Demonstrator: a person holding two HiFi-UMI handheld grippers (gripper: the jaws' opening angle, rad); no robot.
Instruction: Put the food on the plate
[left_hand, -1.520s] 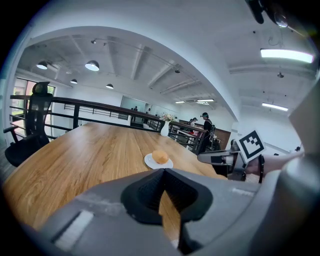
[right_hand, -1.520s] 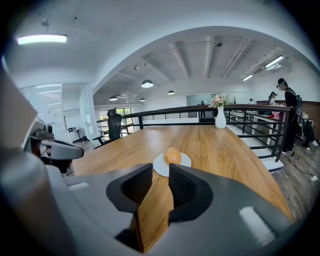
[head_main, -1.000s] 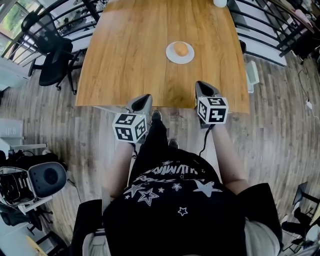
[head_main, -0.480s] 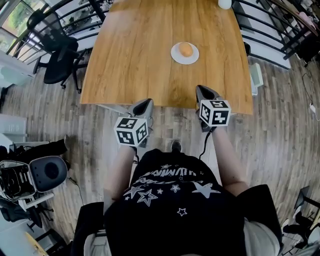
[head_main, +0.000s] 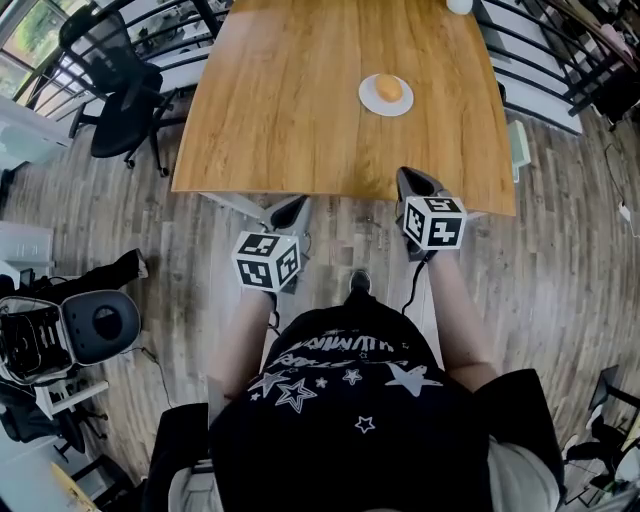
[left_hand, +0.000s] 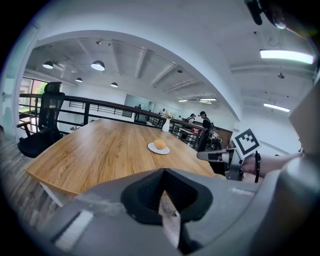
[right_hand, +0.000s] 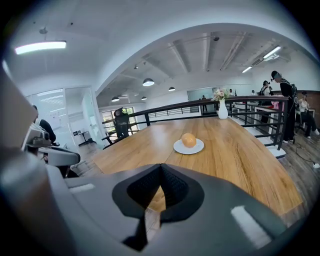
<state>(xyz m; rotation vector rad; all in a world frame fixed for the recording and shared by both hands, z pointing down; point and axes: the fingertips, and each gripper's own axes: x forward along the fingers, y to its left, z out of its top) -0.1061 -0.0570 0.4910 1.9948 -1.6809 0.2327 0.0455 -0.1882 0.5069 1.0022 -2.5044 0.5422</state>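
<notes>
The round orange-brown food sits on the white plate on the desk, likely light and soft, best pinched gently across its middle; the left claw and right claw are pressed together, empty.

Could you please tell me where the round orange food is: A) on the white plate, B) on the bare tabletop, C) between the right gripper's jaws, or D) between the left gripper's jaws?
A: the round orange food rests on the white plate.
</notes>
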